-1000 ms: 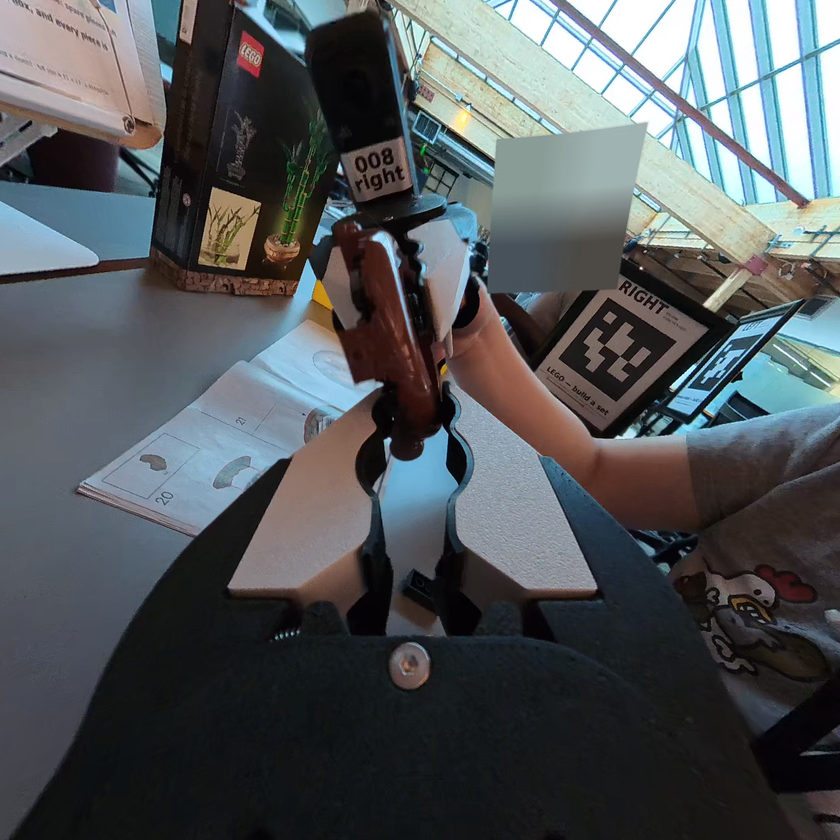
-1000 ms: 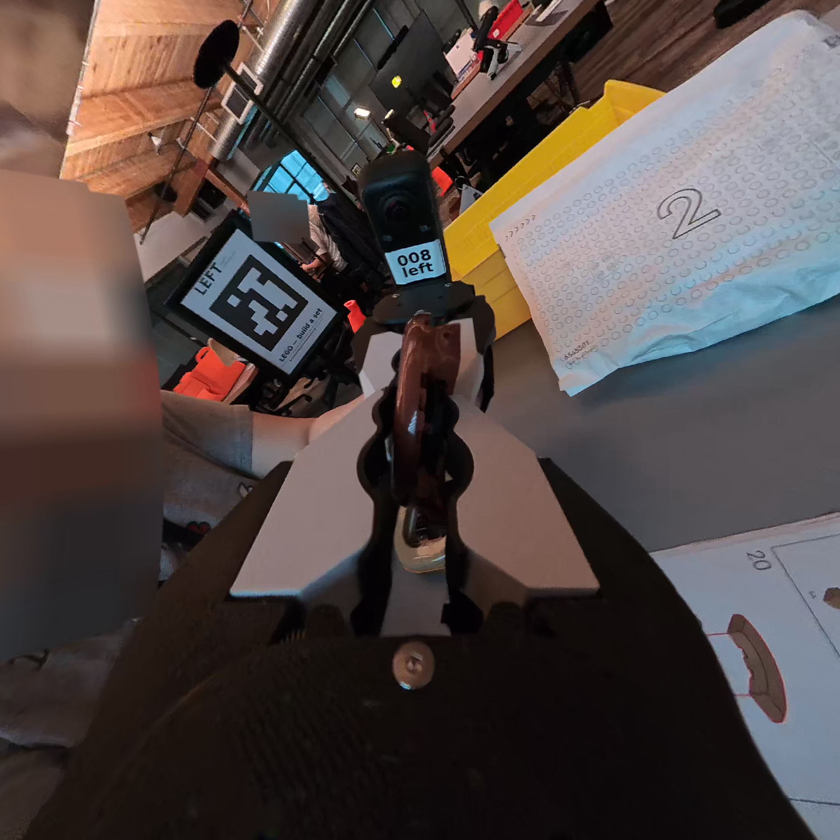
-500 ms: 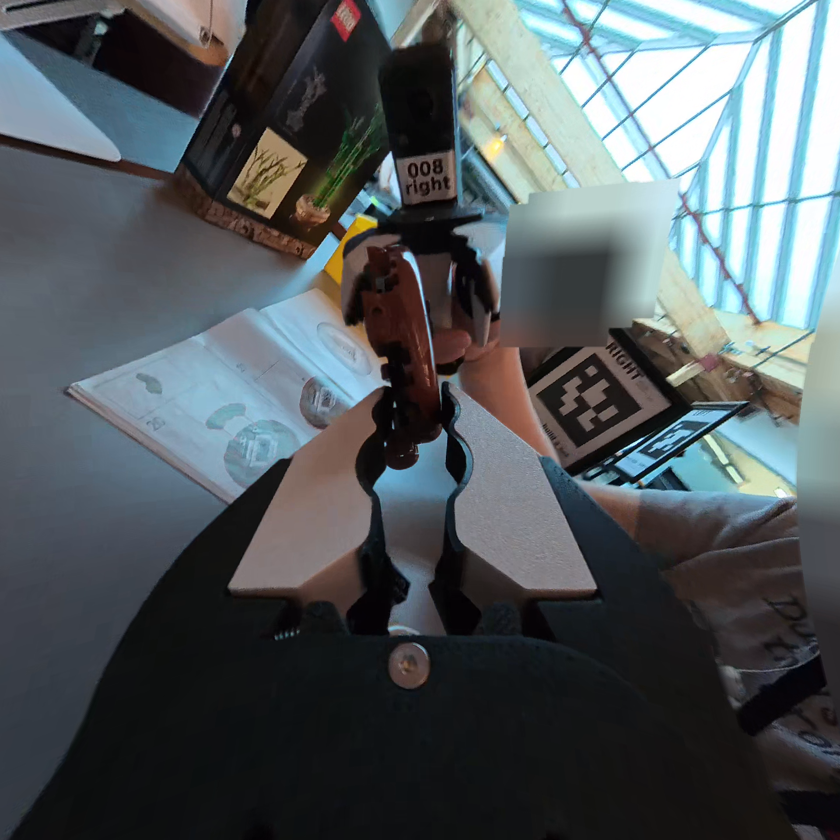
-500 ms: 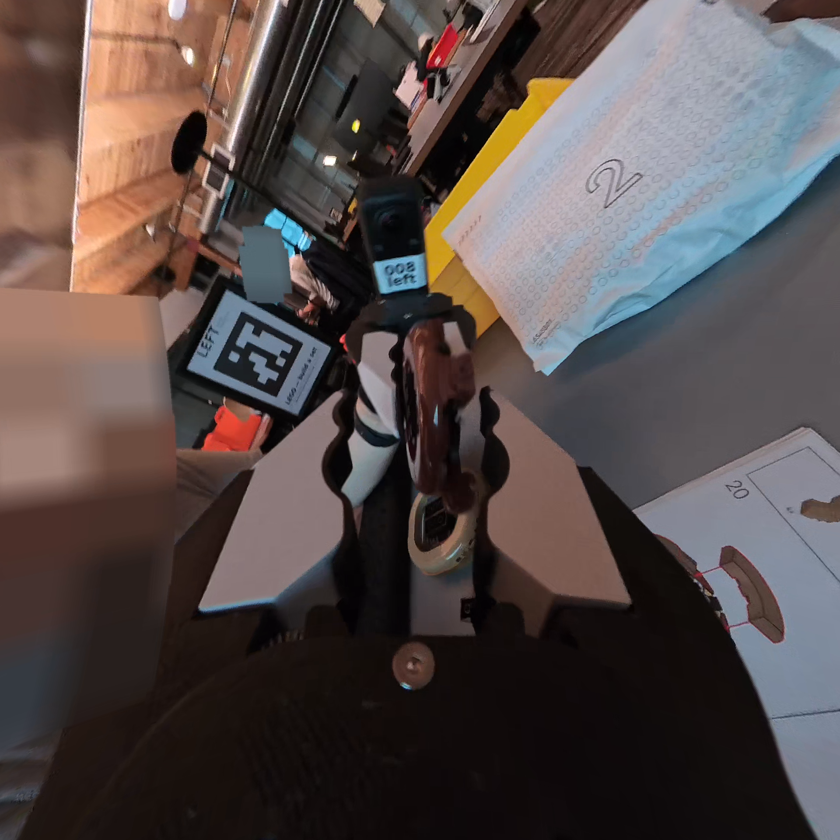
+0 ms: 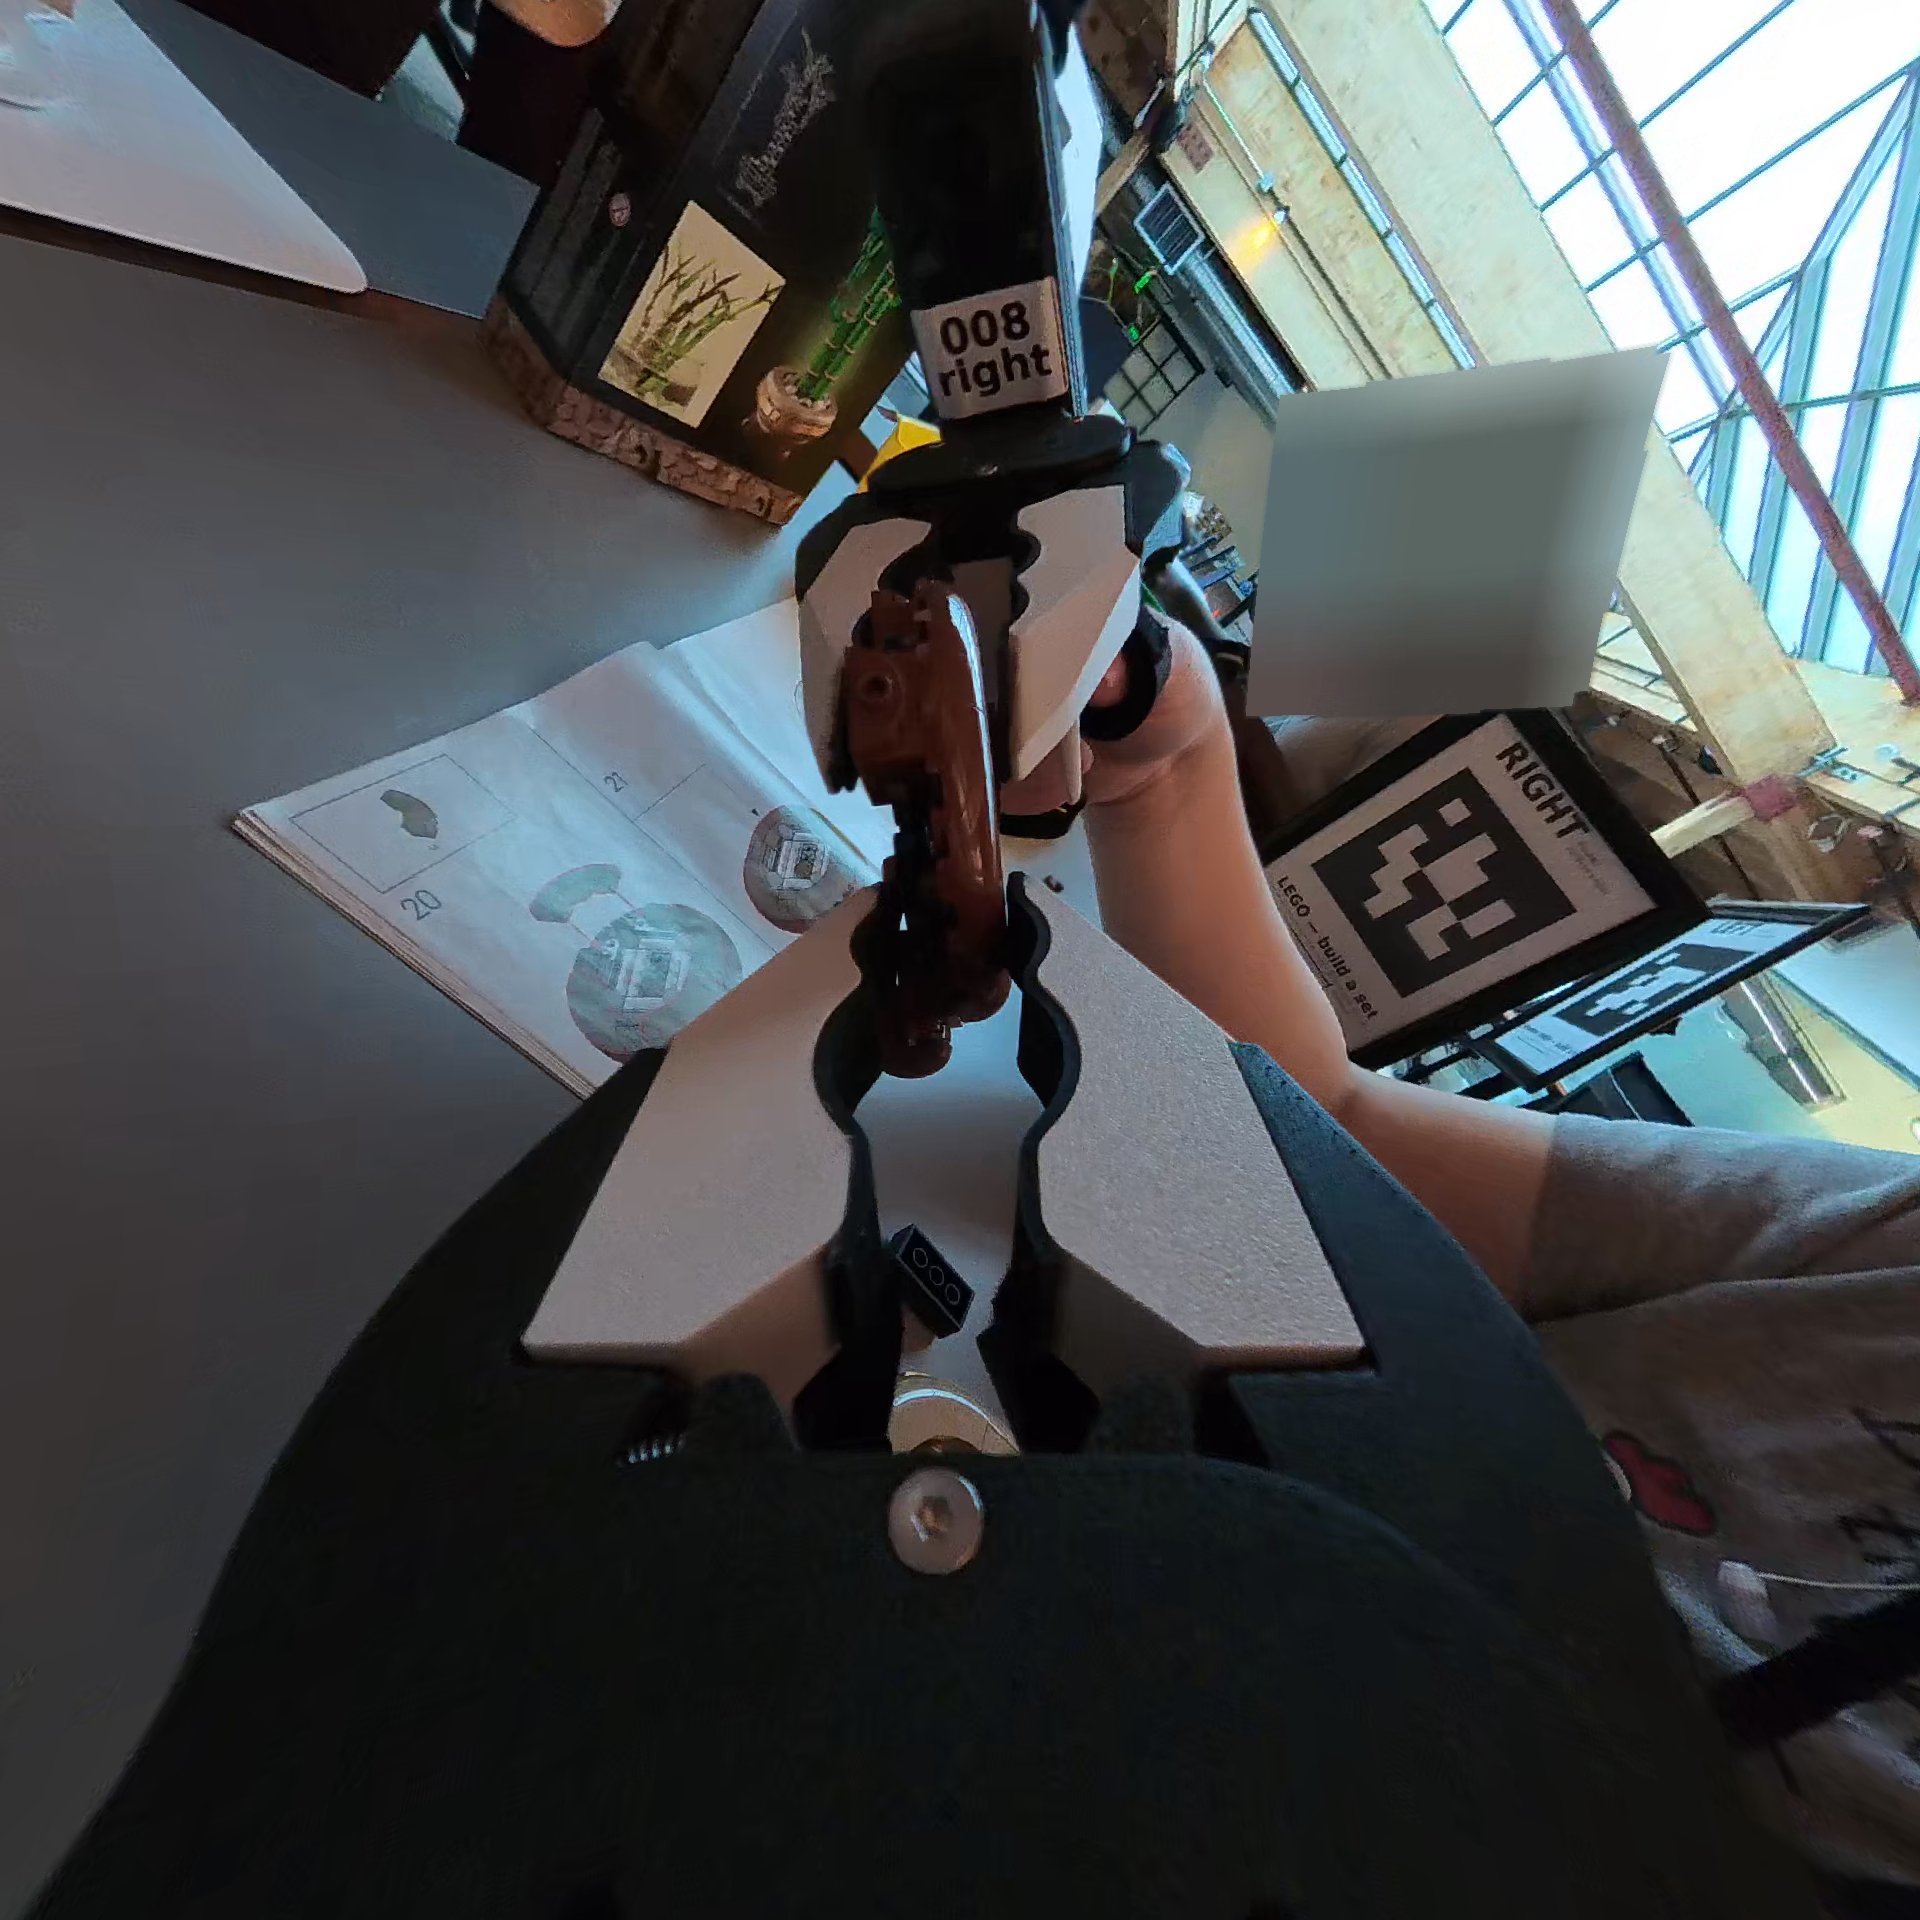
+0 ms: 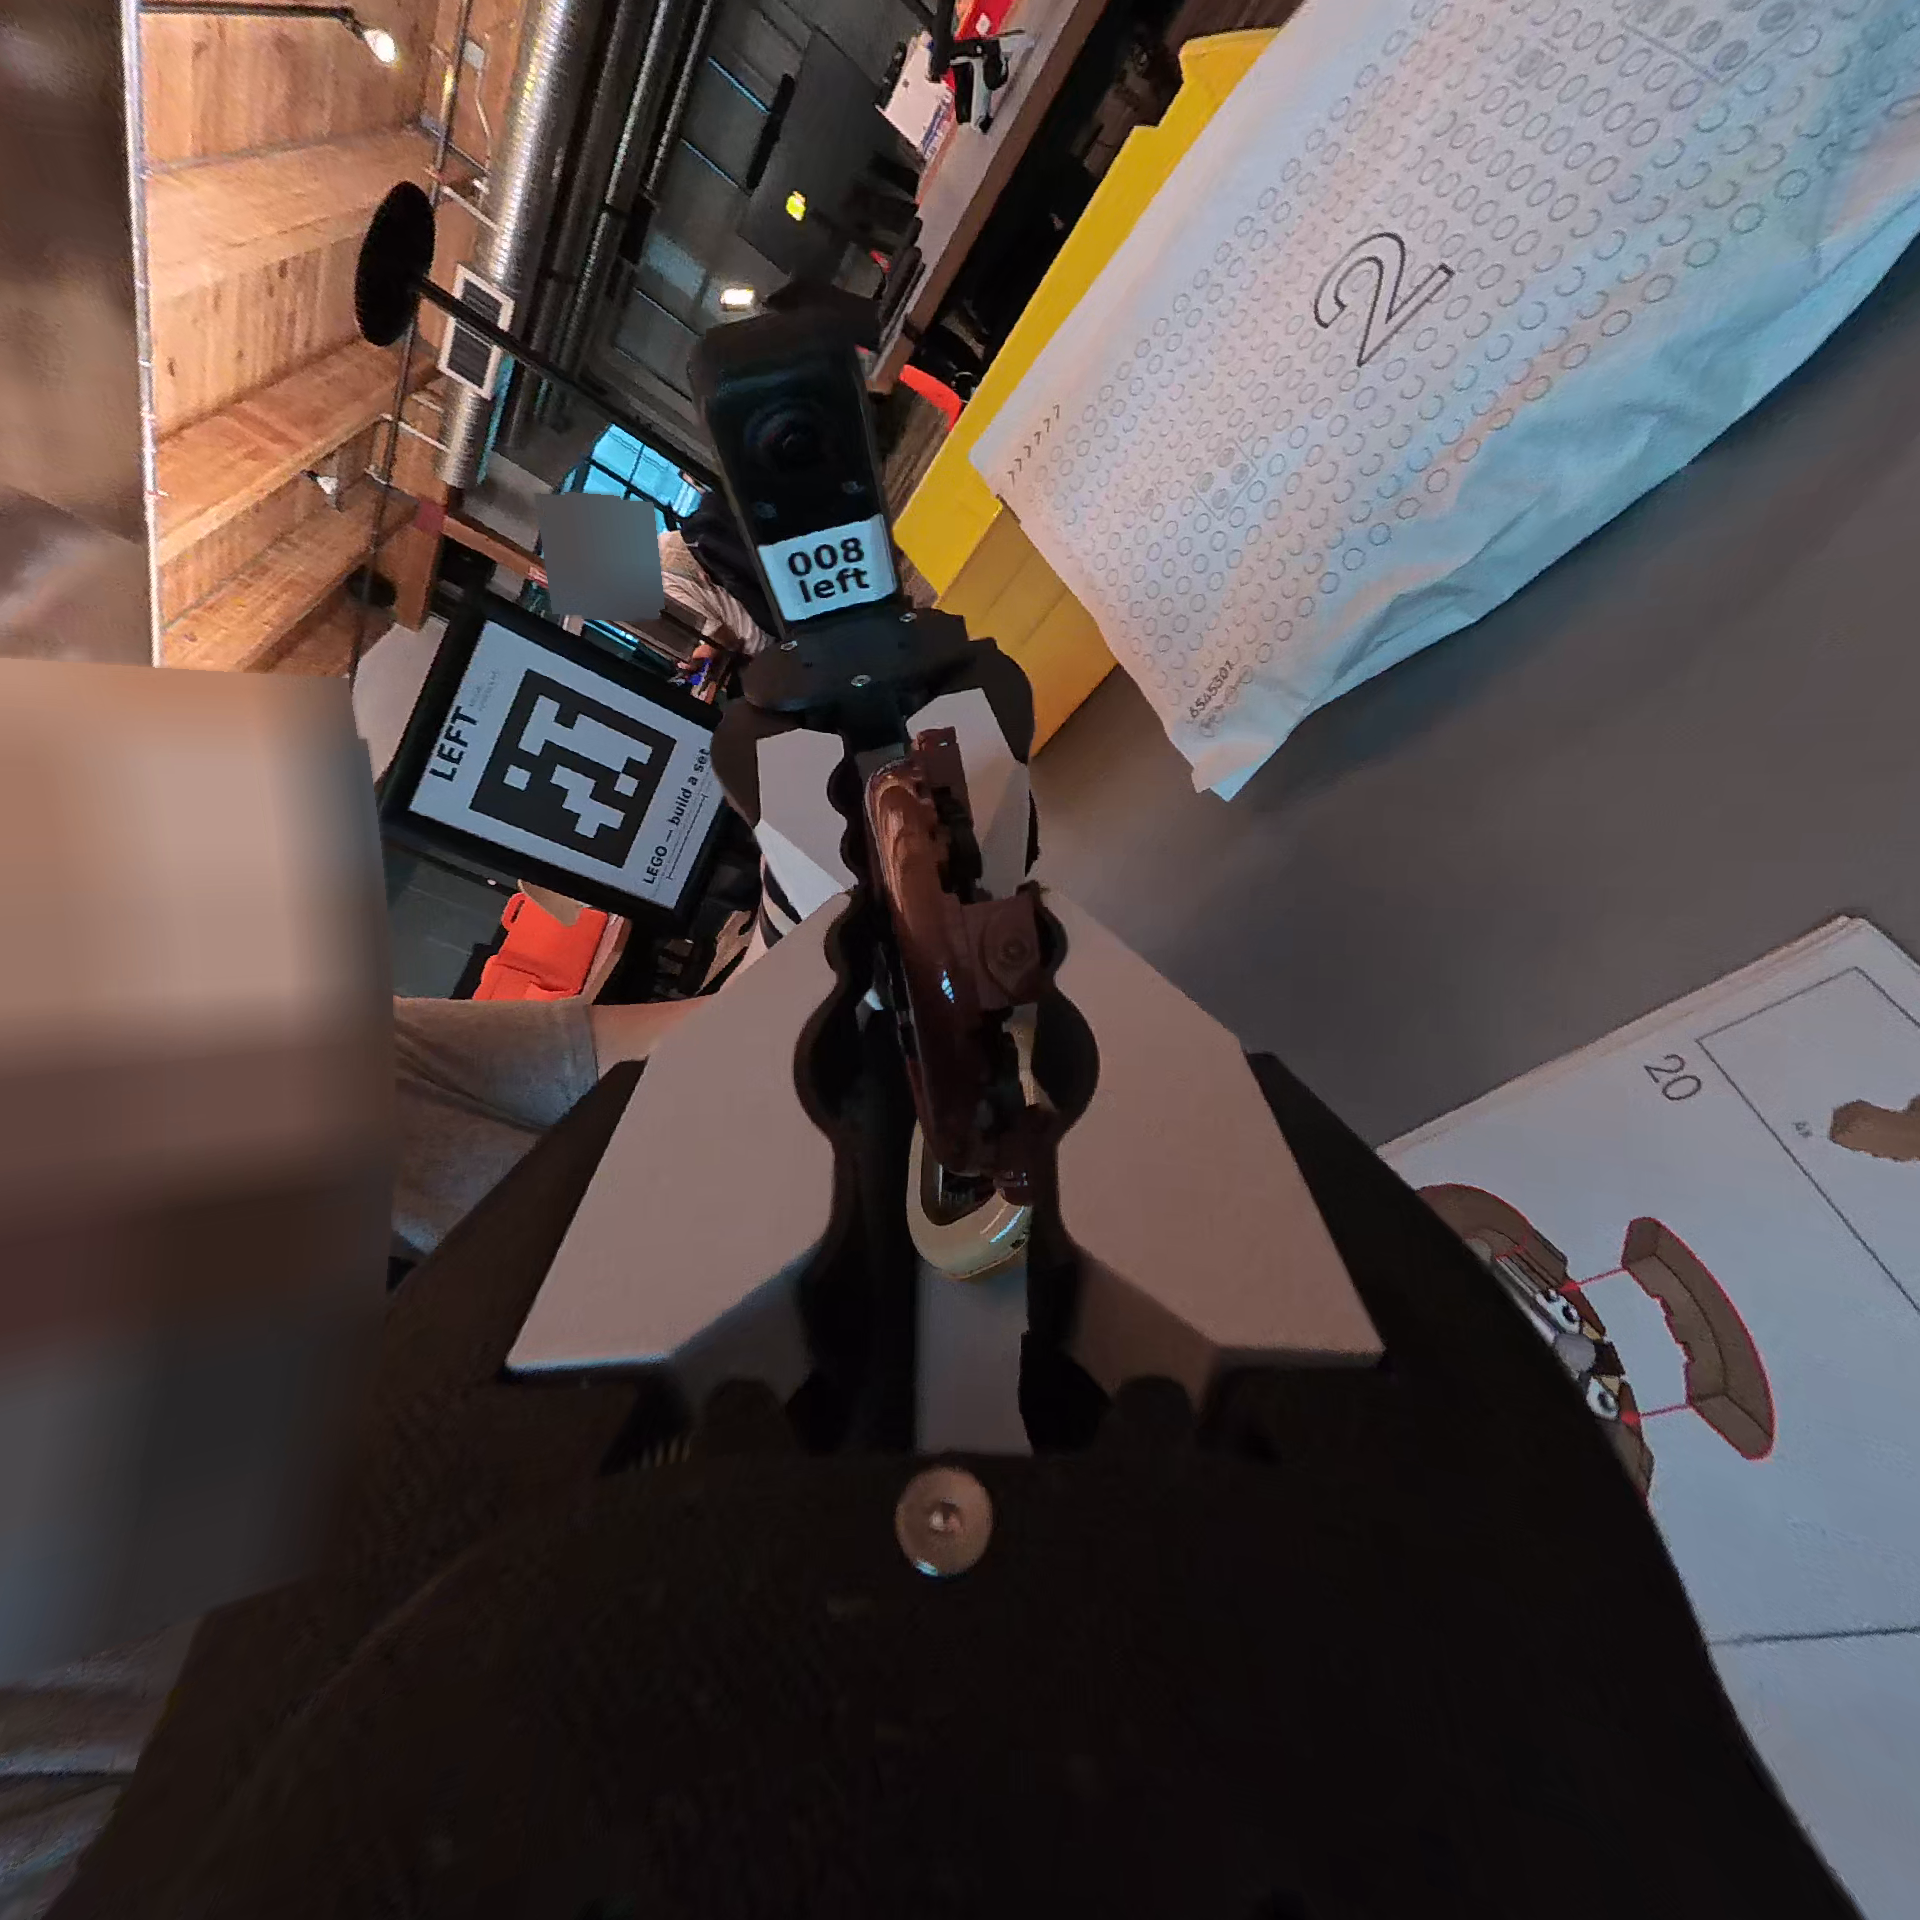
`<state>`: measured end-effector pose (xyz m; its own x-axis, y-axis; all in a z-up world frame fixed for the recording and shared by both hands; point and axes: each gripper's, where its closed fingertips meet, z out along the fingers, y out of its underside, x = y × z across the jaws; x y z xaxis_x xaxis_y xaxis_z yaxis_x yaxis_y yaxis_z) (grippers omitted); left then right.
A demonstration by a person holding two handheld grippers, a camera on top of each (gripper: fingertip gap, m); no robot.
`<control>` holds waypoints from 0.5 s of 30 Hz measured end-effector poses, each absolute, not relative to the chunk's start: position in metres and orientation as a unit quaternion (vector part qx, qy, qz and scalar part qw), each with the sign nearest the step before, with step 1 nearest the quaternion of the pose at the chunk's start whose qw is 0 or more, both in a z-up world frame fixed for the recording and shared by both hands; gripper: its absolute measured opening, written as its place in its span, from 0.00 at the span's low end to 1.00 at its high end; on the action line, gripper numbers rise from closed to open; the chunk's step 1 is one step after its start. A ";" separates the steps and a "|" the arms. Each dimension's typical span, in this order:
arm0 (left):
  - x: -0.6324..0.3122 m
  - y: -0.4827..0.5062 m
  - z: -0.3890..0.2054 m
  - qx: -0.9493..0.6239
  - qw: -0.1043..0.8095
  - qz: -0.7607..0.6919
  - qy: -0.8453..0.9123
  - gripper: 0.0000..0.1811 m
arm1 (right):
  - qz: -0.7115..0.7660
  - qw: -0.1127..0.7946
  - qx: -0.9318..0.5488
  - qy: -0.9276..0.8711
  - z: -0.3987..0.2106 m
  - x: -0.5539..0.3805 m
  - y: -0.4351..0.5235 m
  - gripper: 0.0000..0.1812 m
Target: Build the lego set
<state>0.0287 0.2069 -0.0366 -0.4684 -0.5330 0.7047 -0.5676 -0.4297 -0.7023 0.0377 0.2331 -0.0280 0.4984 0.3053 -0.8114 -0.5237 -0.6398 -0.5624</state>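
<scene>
A dark brown curved lego assembly (image 5: 940, 831) is held in the air between my two grippers, which face each other tip to tip. In the left wrist view my left gripper (image 5: 945, 925) is shut on its near end, and the right gripper (image 5: 961, 623) grips the far end. In the right wrist view my right gripper (image 6: 945, 935) is shut on the same assembly (image 6: 935, 935), with the left gripper (image 6: 904, 810) behind it. A small black brick (image 5: 928, 1278) and a tan round part (image 6: 966, 1226) lie on the grey table below.
The open instruction booklet (image 5: 582, 883) lies under the grippers and also shows in the right wrist view (image 6: 1714, 1299). The set's box (image 5: 717, 291) stands at the back. A white numbered bag (image 6: 1455, 364) rests on a yellow bin (image 6: 1018, 540). A person's forearm (image 5: 1247, 935) holds the right gripper. Only a small space, under 4 cm, lies between the two pairs of fingers. Left tips and right tips are each some 15 cm from the small black brick (image 5: 928, 1278).
Both grippers have turned together with the brown assembly between them. The right gripper's jaws, wider half a second ago, have narrowed onto the assembly.
</scene>
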 end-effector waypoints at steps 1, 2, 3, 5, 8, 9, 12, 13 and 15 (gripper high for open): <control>0.028 0.207 -0.037 0.516 0.015 0.670 -0.534 0.10 | 0.494 0.424 -0.756 0.065 -0.027 0.037 0.234 0.14; 0.028 0.206 -0.039 0.518 0.018 0.666 -0.536 0.10 | 0.490 0.425 -0.759 0.062 -0.029 0.037 0.235 0.13; 0.028 0.206 -0.042 0.522 0.021 0.663 -0.537 0.10 | 0.486 0.424 -0.762 0.061 -0.031 0.037 0.236 0.13; 0.028 0.204 -0.044 0.522 0.033 0.664 -0.534 0.10 | 0.482 0.422 -0.766 0.055 -0.032 0.036 0.235 0.12; 0.030 0.202 -0.046 0.523 0.035 0.664 -0.533 0.10 | 0.478 0.421 -0.769 0.052 -0.033 0.037 0.233 0.13; 0.030 0.202 -0.043 0.520 0.035 0.669 -0.530 0.10 | 0.482 0.426 -0.764 0.052 -0.031 0.038 0.233 0.12; 0.029 0.204 -0.030 0.507 0.034 0.694 -0.509 0.10 | 0.508 0.440 -0.739 0.042 -0.019 0.037 0.230 0.22; 0.029 0.206 -0.027 0.506 0.029 0.701 -0.502 0.10 | 0.520 0.438 -0.732 0.037 -0.016 0.035 0.227 0.27; 0.030 0.213 -0.021 0.505 0.008 0.710 -0.492 0.10 | 0.512 0.452 -0.730 0.026 -0.015 0.038 0.225 0.22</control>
<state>0.0298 0.2130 -0.0206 -0.4905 -0.4853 0.7238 -0.5069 -0.5166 -0.6900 0.0382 0.2250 -0.0151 0.4751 0.4255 -0.7702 -0.5005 -0.5893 -0.6342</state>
